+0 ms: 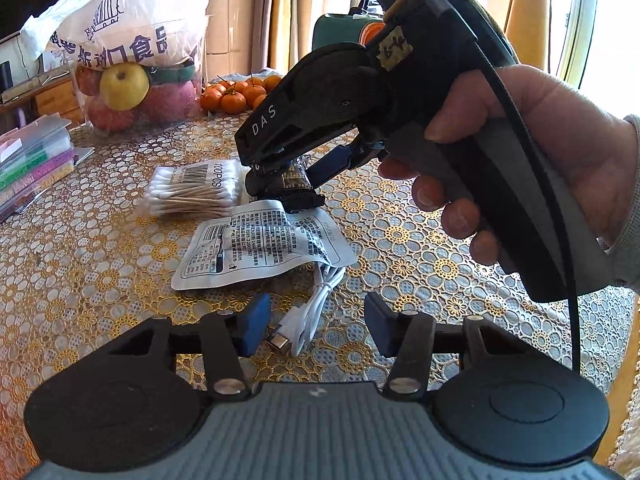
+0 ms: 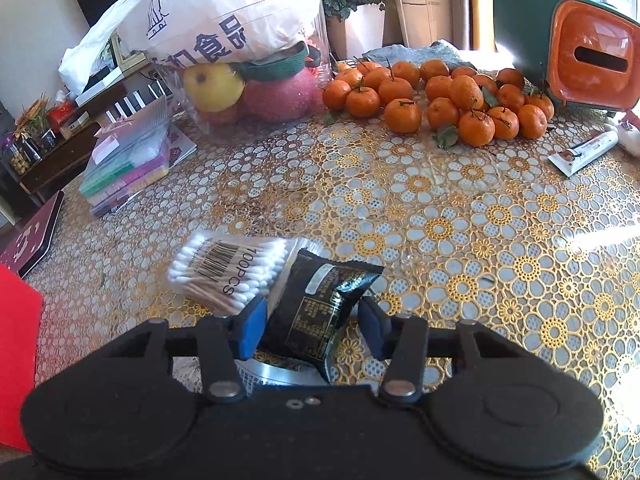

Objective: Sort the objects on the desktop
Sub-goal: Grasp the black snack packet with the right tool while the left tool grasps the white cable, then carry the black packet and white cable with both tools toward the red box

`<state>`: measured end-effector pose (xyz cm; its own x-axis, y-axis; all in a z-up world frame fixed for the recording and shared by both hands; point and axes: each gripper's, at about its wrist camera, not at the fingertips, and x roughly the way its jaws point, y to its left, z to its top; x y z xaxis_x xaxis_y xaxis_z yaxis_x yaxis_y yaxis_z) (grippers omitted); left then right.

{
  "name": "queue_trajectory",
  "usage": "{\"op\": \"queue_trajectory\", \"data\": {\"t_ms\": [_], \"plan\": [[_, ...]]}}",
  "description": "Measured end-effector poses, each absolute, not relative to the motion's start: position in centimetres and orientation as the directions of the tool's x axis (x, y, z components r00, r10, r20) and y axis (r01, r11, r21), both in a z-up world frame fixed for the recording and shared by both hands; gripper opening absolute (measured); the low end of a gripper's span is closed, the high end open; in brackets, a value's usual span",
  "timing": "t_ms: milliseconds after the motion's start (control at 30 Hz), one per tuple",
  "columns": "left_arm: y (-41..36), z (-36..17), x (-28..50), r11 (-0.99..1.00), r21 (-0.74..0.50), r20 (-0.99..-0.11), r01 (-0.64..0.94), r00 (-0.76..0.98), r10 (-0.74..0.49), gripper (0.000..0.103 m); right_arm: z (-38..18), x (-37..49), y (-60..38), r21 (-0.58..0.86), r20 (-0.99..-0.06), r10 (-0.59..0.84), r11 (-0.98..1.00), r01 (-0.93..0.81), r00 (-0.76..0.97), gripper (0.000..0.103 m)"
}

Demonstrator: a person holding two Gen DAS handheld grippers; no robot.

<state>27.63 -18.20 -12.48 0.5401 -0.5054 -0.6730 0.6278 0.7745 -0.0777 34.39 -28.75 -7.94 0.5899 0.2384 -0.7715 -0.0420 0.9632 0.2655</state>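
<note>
One black sachet [image 2: 320,312] sits between the spread fingers of the right gripper [image 2: 312,330], beside one cotton swab pack [image 2: 228,270]. Nearer lie one white pouch [image 1: 260,240] and one cable [image 1: 316,312]; the left gripper [image 1: 316,328] gapes empty.

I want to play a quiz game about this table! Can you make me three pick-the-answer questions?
1. Where is the cotton swab pack?
A. beside the black packet
B. inside the fruit bag
C. on the tissue box

2. What colour is the charging cable?
A. red
B. white
C. green

3. What is the right hand-held gripper doing?
A. hanging open over the tangerines
B. lying on the table
C. straddling the black packet

Answers: 1 A, they touch side by side. 2 B, it lies white on the tablecloth. 3 C, its blue pads flank the packet.
</note>
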Motion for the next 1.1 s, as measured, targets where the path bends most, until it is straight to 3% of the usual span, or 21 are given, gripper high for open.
{"op": "queue_trajectory", "data": {"t_ms": [133, 233, 1100], "plan": [[-18.2, -12.5, 27.4, 0.776, -0.063, -0.672, 0.628, 0.548, -0.498, 0.032, -7.9, 34.2, -29.0, 0.282, -0.768, 0.249, 0.959, -0.038, 0.589, 0.040], [-18.4, -12.5, 27.2, 0.776, -0.041, -0.671, 0.629, 0.558, -0.488, 0.017, -7.6, 33.9, -29.1, 0.280, -0.765, 0.245, 0.959, -0.036, 0.596, 0.037], [-16.5, -10.2, 22.6, 0.801, -0.114, -0.685, 0.587, 0.538, -0.492, 0.014, -4.4, 25.3, -28.5, 0.265, -0.756, 0.277, 0.958, -0.110, 0.593, 0.034]]}}
